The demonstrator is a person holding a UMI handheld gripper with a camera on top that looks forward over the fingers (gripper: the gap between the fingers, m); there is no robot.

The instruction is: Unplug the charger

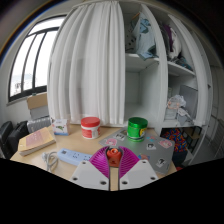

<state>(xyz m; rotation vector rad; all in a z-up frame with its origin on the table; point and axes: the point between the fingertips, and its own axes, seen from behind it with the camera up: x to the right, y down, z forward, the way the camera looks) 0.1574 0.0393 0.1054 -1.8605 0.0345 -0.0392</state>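
- On the counter (40, 160), just ahead and left of my tool (117, 170), lies the white power strip (72, 156); no charger shows clearly.
- My tool looks nearly closed, holding nothing.
- I judge a charger light, rigid, smooth: pinch its flat sides.

So we only see the gripper (119, 160) from its own camera, pointing forward and sitting pretty much level. Both fingers (92, 172) stick up side by side, the pink pads (110, 158) on their inner faces angled toward each other and close together at the tips. We can't make out whether anything's pinched between them.
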